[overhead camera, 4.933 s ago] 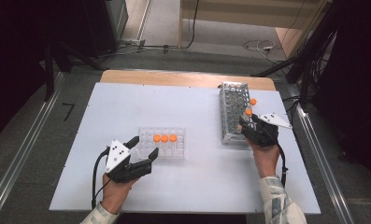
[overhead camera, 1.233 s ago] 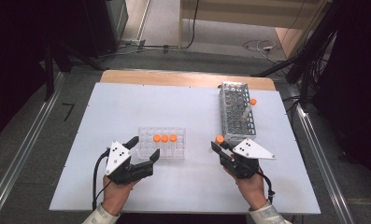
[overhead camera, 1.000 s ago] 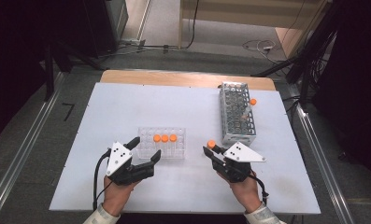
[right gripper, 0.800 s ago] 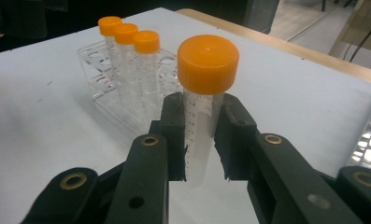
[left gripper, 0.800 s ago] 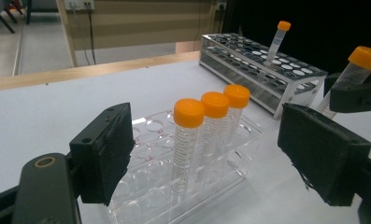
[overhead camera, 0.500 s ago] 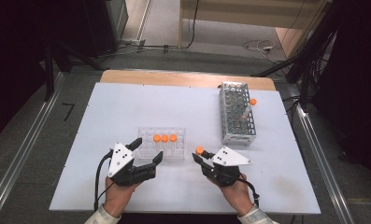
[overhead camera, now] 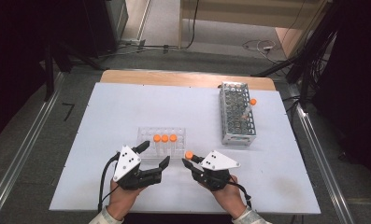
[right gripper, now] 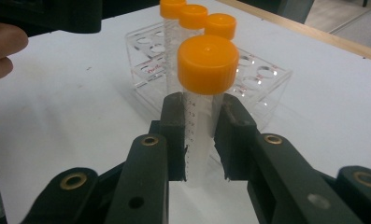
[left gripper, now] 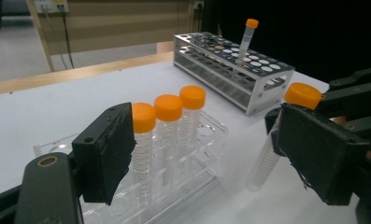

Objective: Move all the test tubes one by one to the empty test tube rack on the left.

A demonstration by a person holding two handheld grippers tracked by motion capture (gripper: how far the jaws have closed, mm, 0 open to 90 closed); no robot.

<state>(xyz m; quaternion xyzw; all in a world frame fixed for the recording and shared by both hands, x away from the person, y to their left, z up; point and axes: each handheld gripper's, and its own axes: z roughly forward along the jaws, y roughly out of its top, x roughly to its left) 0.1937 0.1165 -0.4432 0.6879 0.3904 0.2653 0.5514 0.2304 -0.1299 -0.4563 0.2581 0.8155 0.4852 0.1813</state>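
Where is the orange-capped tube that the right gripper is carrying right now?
In the high view the carried tube sits in the right gripper, low centre, just right of the clear rack with its three capped tubes.

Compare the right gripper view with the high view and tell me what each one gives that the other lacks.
Right gripper view alone: printed graduation marks on the held tube, and both black pads pressed against its clear wall. High view alone: the metal rack at the table's far right with one orange-capped tube, plus the left gripper open beside the clear rack. Both show three capped tubes in the clear rack and the right gripper carrying a fourth.
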